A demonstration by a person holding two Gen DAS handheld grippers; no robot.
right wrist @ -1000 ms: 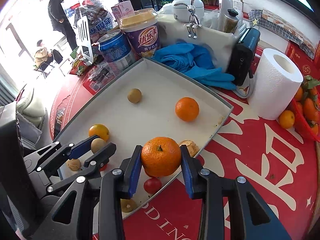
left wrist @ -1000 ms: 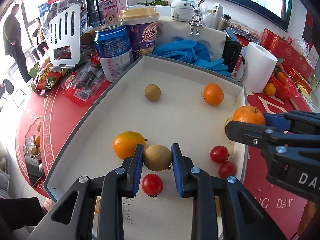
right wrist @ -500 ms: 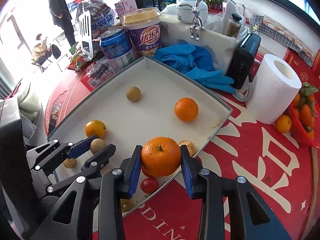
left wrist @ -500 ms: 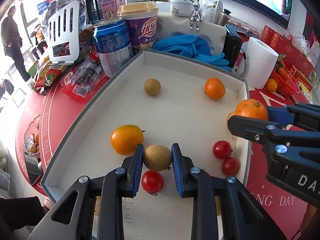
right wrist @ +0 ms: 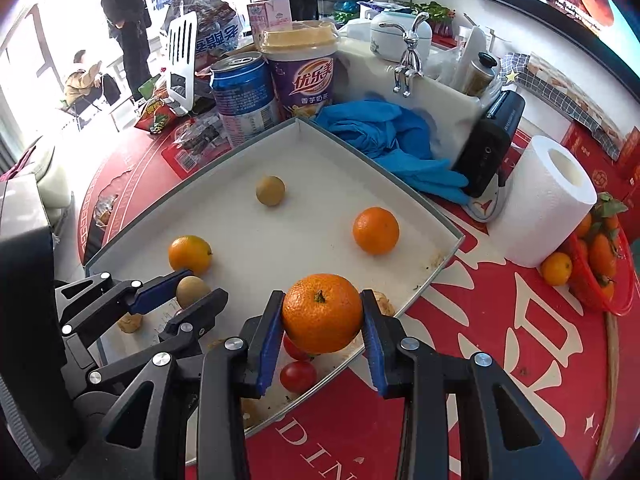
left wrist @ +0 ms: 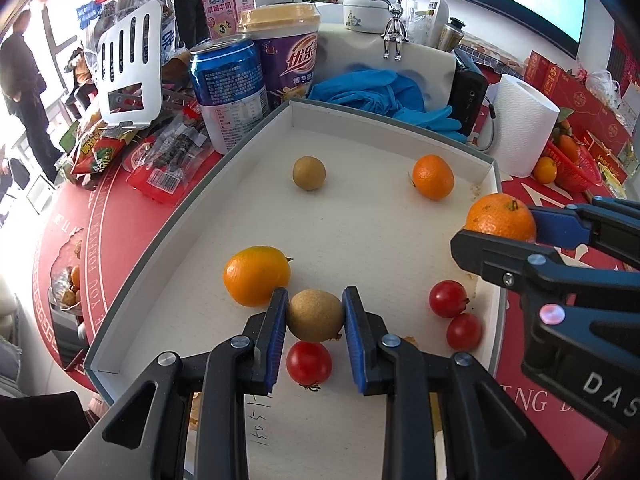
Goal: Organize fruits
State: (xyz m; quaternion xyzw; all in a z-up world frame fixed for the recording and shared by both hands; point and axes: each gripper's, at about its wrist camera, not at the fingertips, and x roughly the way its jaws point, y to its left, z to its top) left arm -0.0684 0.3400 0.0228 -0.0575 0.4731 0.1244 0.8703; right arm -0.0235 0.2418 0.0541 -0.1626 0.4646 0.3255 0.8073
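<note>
Left gripper [left wrist: 315,316] jaws clamp a brown fruit [left wrist: 315,315]; right gripper [right wrist: 322,316] jaws clamp a tangerine [right wrist: 322,313].

In the tray [left wrist: 192,220], a brown fruit [left wrist: 309,173] lies far left and an orange [left wrist: 433,176] far right (well apart); a can [left wrist: 229,92] and cup [left wrist: 287,56] stand behind.
</note>
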